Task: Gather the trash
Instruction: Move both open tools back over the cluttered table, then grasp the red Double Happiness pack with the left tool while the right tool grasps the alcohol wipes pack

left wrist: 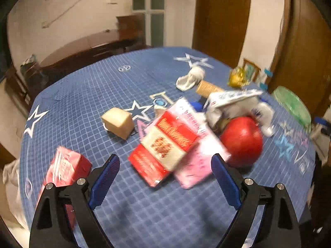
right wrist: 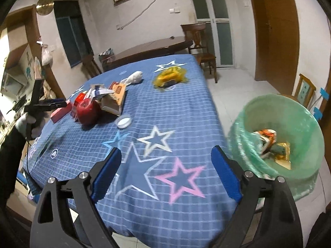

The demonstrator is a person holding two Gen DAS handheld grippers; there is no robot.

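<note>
Trash [left wrist: 165, 146] of crumpled red, pink, white packets; left gripper [left wrist: 165, 177], right gripper [right wrist: 166, 172] agape, empty.

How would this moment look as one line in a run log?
left gripper: open, empty, over red carton | right gripper: open, empty, beside green-lined bin | bin: holds wrappers | table: apple, packets left
</note>
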